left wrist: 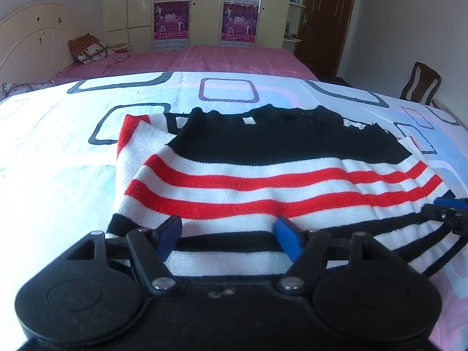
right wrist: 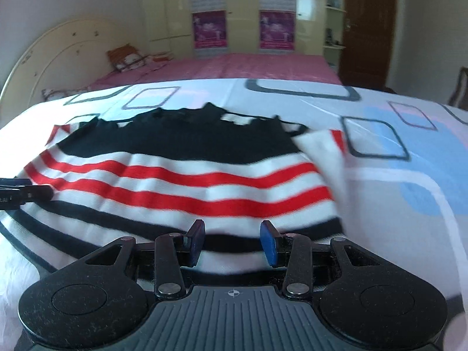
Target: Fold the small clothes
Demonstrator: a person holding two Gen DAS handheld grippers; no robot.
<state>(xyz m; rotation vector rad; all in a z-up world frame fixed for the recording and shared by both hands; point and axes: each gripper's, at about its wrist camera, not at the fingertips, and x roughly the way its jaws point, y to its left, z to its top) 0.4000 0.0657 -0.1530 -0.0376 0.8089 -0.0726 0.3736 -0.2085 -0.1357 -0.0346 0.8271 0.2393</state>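
Sweater (left wrist: 263, 175), striped red, white and black, lies spread across the centre of both frames on the patterned bed sheet (left wrist: 58, 152). Left gripper (left wrist: 229, 238) sits at the lower middle, jaws wide over the near hem, gripping nothing. Right gripper (right wrist: 232, 241), lower middle of its own view, stands narrower; whether it pinches the hem, I can't tell.

Bare bedsheet (left wrist: 52, 152) lies open left of the striped sweater (left wrist: 263, 175). Right side too (right wrist: 409, 181). Only the other gripper (left wrist: 447, 210) crowds its right hem.
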